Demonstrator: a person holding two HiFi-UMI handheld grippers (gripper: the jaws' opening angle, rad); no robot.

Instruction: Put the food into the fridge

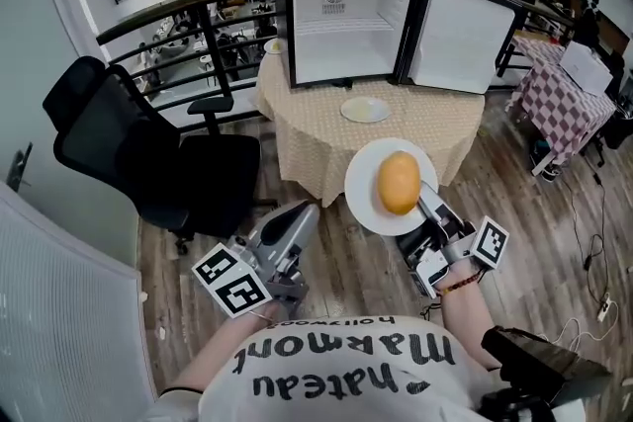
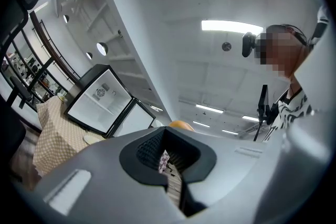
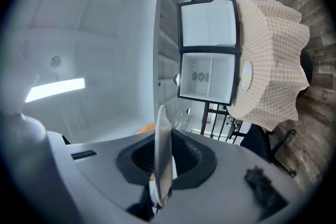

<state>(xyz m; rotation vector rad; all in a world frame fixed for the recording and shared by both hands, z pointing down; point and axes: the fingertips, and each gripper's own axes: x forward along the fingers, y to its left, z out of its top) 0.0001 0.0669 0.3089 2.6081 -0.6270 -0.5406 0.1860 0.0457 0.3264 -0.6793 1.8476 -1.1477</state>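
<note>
A white plate (image 1: 368,201) carries a round orange-yellow bun (image 1: 399,181). My right gripper (image 1: 423,205) is shut on the plate's near rim and holds it level in the air, short of the table. In the right gripper view the plate's edge (image 3: 163,160) stands between the jaws. The small fridge (image 1: 351,15) stands open on the round table (image 1: 297,128), its white inside bare, its door (image 1: 465,37) swung right. My left gripper (image 1: 300,215) hangs lower left, shut and holding nothing. In the left gripper view the bun (image 2: 180,124) peeks over the jaws.
A second white plate (image 1: 365,110) lies on the checked tablecloth before the fridge. A black office chair (image 1: 129,153) stands left of the table. A railing (image 1: 198,25) runs behind, and a checkered table (image 1: 564,104) stands at the right. The floor is wood.
</note>
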